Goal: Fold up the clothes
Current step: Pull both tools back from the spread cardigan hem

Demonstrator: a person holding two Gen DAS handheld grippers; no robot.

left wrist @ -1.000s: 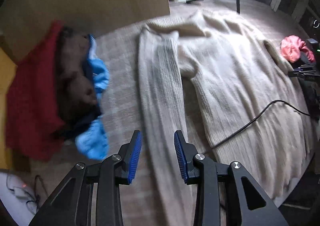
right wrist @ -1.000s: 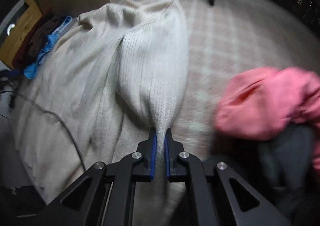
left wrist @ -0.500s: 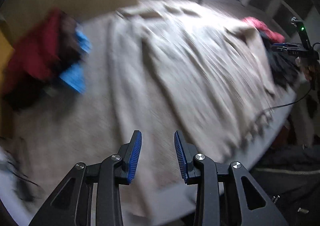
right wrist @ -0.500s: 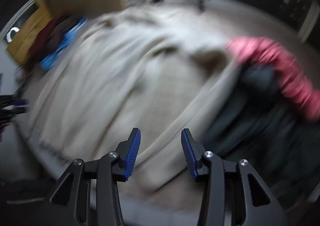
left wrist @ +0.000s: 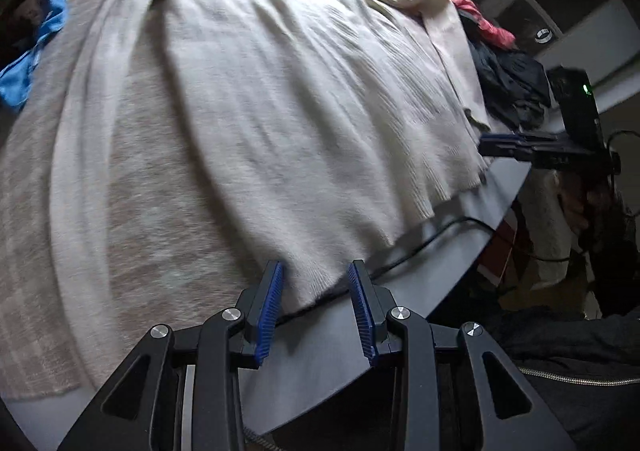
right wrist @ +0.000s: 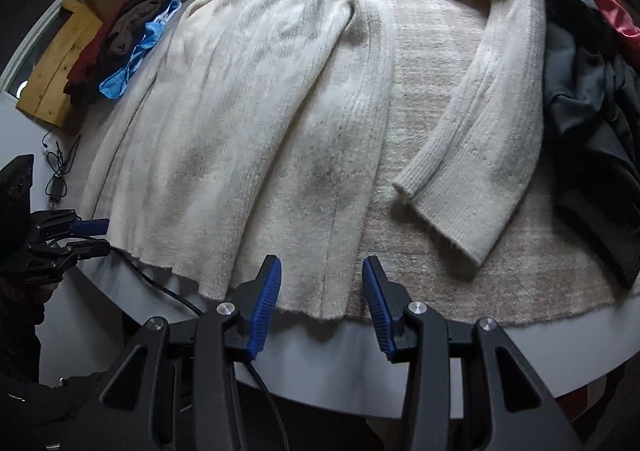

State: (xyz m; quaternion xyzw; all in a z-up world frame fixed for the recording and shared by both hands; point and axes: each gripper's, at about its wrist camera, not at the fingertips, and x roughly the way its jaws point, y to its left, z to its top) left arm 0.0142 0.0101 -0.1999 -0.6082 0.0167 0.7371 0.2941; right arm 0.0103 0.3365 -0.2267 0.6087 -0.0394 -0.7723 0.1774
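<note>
From the left wrist view, the cream sweater [left wrist: 256, 99] lies spread flat across the beige blanket [left wrist: 132, 211] on the bench [left wrist: 452, 251], its hem reaching the near edge, one sleeve [left wrist: 80, 139] running long down the left side. The left claw [left wrist: 316, 287] hangs just over the hem corner with its jaws apart and nothing pressed between the pads; a black cable [left wrist: 432, 239] runs along the bench edge under the hem. The right claw [left wrist: 516, 145] shows at the far right, near the other hem corner. From the right wrist view, the sweater [right wrist: 260, 111] is laid out, its other sleeve [right wrist: 480, 155] bent and resting on the blanket beside the body. The right claw [right wrist: 320, 291] stands open over the hem, its jaws having just been opening, with no cloth pinched. A red, brown and blue pile [right wrist: 116, 47] sits at far left, and dark and pink garments [right wrist: 592, 107] are heaped at right. Judged from this, the sweater is only spread out; no fold has been made, and sleeves, body and the heaped clothes remain.
</note>
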